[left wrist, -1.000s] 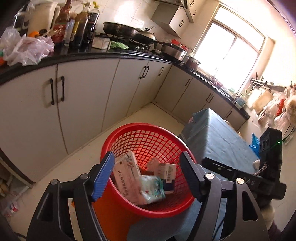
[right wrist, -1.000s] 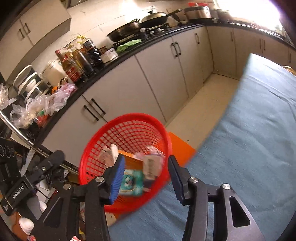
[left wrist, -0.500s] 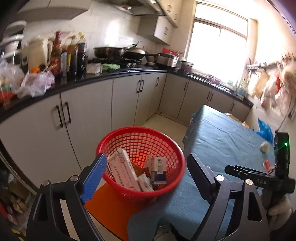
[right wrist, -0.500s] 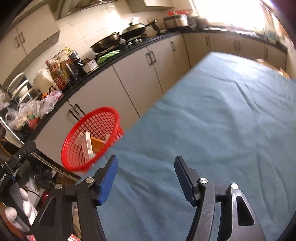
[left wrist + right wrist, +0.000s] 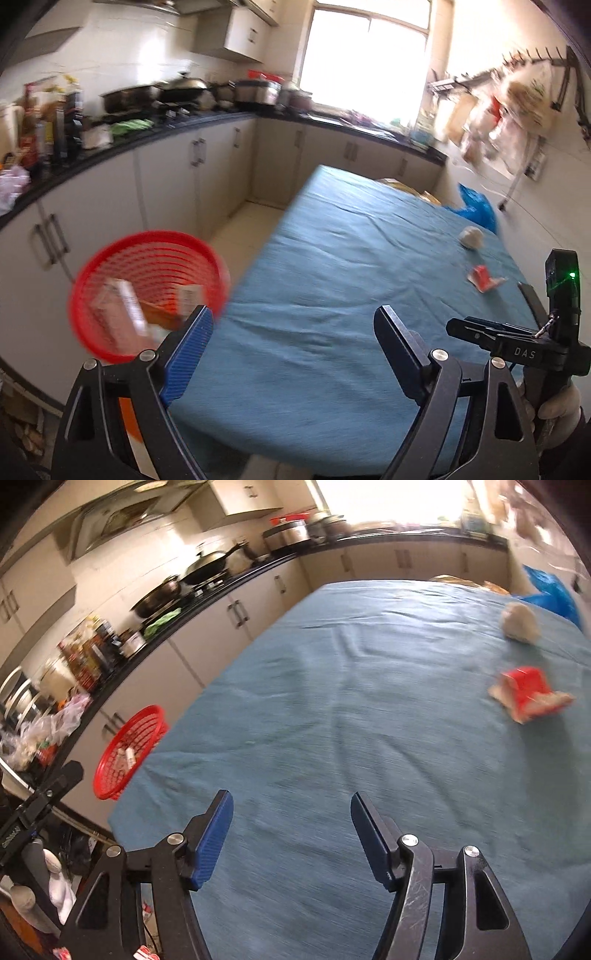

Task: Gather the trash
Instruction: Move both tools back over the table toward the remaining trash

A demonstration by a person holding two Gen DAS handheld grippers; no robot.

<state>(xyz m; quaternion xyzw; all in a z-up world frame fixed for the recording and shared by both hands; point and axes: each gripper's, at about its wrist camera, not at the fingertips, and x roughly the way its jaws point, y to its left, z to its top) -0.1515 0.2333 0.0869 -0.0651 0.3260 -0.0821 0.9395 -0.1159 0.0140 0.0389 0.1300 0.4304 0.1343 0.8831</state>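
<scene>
Nearest to us, our left gripper (image 5: 293, 325) hangs over the near end of the tabletop covered with a teal-blue cloth (image 5: 332, 295); its jaws stand wide apart with nothing between them, one blue ribbed pad and one black pad framing bare cloth, having just been opening. Our right gripper (image 5: 291, 812) is likewise spread above the cloth, empty, and its jaws have just been opening too. In the left wrist view the right gripper's black handle, with a small green light, sits at the lower right edge in a gloved hand (image 5: 557, 410). Just off the near left corner of the tabletop, below its edge, stands the round red plastic mesh basket (image 5: 147, 291), already holding several blurred cartons and packets of trash (image 5: 122, 314). Further along the tabletop, toward its right side, lies a small crumpled red wrapper with pale torn edges (image 5: 526, 694), and beyond it, apart from it, a crumpled off-white ball of paper (image 5: 519, 622). Past the far right corner a bright blue plastic bag (image 5: 550, 592) shows beyond the tabletop. Along the left runs a dark kitchen counter over pale cupboards (image 5: 207, 155), carrying bottles, pans and pots, and behind it all a bright window (image 5: 362, 55)
</scene>
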